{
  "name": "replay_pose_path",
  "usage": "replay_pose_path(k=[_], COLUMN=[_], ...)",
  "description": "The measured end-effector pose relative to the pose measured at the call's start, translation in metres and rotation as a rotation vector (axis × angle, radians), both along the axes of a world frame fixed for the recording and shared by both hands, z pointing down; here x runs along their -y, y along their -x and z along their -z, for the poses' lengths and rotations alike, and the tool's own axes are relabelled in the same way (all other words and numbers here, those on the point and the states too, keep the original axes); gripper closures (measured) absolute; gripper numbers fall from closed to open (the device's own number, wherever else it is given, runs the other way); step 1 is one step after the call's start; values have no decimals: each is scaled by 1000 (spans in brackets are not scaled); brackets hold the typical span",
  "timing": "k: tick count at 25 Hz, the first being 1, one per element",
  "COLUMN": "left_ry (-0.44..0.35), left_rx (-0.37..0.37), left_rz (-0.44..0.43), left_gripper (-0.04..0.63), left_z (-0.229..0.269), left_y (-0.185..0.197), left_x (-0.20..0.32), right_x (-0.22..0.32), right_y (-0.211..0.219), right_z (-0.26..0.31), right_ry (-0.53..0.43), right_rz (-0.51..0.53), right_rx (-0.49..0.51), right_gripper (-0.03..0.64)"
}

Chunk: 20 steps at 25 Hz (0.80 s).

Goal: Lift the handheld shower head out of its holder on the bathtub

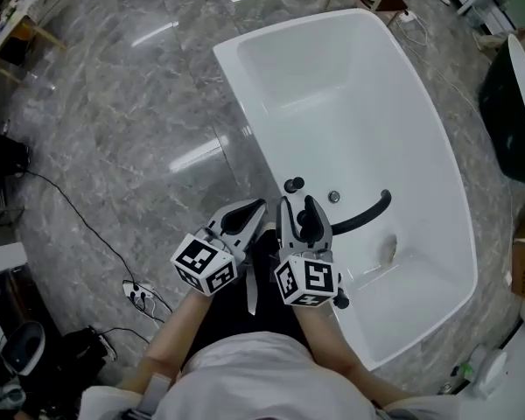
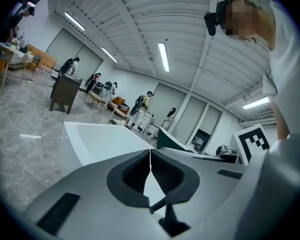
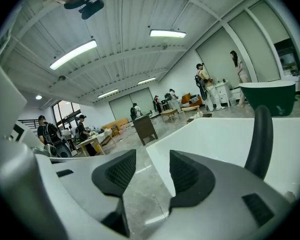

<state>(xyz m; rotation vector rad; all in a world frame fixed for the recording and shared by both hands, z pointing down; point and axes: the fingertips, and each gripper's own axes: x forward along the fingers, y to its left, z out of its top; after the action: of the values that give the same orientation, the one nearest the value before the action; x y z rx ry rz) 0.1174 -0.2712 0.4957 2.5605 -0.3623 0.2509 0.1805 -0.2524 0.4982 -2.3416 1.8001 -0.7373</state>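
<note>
Head cam's up on the person, looking steeply down: bathtub (image 1: 402,103) runs from center out to 1 o'clock, w/ left gripper (image 1: 258,206) and right gripper (image 1: 297,205) v close under the lens twd 6. Each gripper cam rides low behind its own jaws, facing roughly level. Left one has the bathtub (image 2: 100,139) at 9, right one has the bathtub (image 3: 215,134) at 3, near rim super close. All 3 share the bathtub. Both gripper cams also catch the ceiling (image 2: 140,29) at 12 and people (image 3: 202,81) far off in the bg.
</note>
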Motion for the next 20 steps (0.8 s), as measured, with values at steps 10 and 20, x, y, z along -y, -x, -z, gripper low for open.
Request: replay_pose_path(k=[10, 20], left_ry=[24, 63], left_rx=[17, 22], left_rz=[-114, -163], left_gripper=[583, 583], left_z=[-51, -108], left_y=[-10, -19], left_x=[23, 29], right_x=[9, 11], right_y=[-12, -31], right_z=[-51, -116], right_ry=[94, 193], right_rz=[-166, -258], right_rx=[-69, -76], right_gripper=[420, 417])
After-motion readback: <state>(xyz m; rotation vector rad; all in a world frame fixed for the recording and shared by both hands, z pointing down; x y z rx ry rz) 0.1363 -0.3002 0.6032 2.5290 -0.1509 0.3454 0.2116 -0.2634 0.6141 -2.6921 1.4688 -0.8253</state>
